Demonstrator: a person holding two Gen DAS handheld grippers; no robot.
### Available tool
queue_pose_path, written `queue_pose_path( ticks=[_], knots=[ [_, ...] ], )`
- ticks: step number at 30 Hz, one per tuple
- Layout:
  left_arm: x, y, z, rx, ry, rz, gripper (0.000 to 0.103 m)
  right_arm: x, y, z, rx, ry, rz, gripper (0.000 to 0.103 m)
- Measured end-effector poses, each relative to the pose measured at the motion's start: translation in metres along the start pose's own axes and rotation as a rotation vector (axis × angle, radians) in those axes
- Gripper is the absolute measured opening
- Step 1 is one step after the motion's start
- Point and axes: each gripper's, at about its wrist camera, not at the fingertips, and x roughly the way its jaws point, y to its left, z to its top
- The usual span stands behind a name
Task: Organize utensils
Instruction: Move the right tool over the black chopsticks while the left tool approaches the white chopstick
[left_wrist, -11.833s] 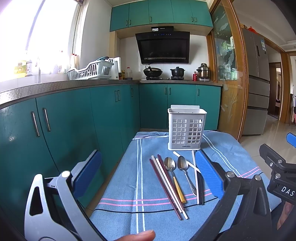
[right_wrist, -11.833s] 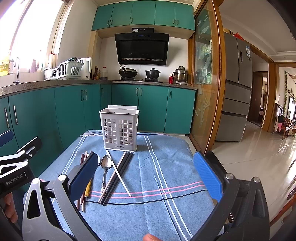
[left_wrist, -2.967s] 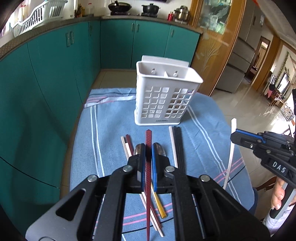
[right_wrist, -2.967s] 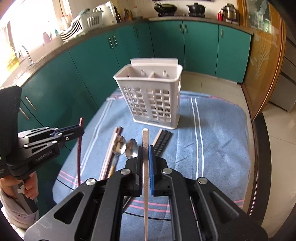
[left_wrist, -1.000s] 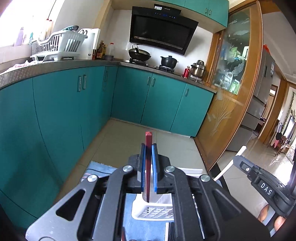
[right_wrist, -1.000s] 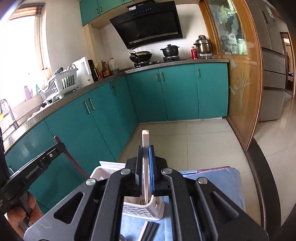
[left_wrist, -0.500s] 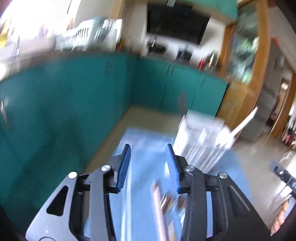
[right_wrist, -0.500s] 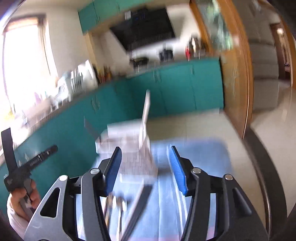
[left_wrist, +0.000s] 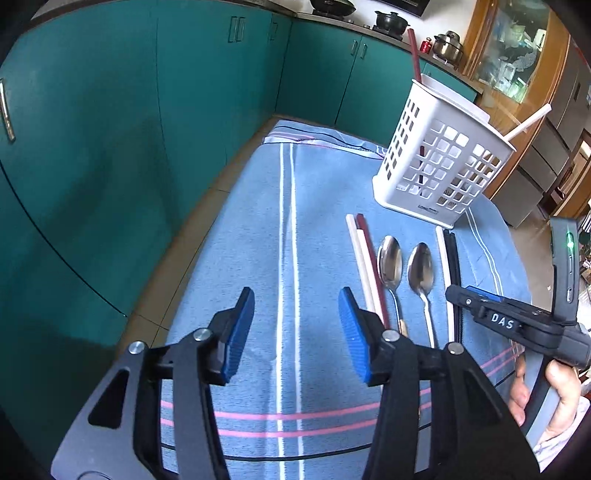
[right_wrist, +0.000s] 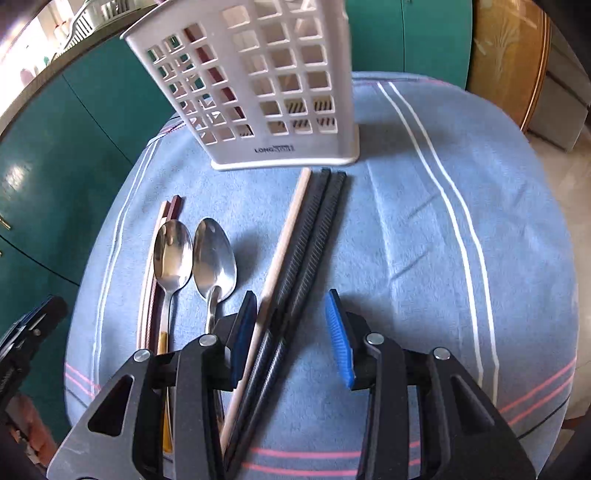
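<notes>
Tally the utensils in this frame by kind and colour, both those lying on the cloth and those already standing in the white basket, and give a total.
Spoons on cloth: 2
Black chopsticks on cloth: 2
White chopsticks on cloth: 2
Dark red chopstick on cloth: 1
Dark red chopstick in basket: 1
White chopstick in basket: 1
Total: 9

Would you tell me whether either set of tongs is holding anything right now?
Nothing is held: the left tongs and right tongs are both open and empty.
</notes>
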Motion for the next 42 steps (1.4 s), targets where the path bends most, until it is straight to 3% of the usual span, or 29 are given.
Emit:
queue_pose_path(
  ticks=[9, 11, 14, 29, 42],
  knots=[
    [0.004, -0.002, -0.005, 0.007, 0.016, -0.026, 0.051, 0.008, 0.012, 0.003, -0.041, 0.005, -0.039, 0.039],
    [0.005, -0.005, -0.006, 0.014, 0.020, -0.031, 0.051, 0.008, 0.009, 0.003, -0.036, 0.008, -0.032, 0.023],
    [0.006, -0.007, -0.008, 0.021, 0.026, -0.037, 0.051, 0.006, 0.003, 0.000, -0.022, 0.014, -0.003, 0.023],
    [0.025, -0.027, -0.016, 0.053, 0.079, -0.052, 0.053, -0.040, -0.061, -0.048, 0.137, -0.020, 0.041, 0.012],
    [0.033, -0.043, -0.020, 0.089, 0.107, -0.058, 0.057, -0.040, -0.064, -0.051, 0.131, -0.015, 0.025, 0.015]
  ],
)
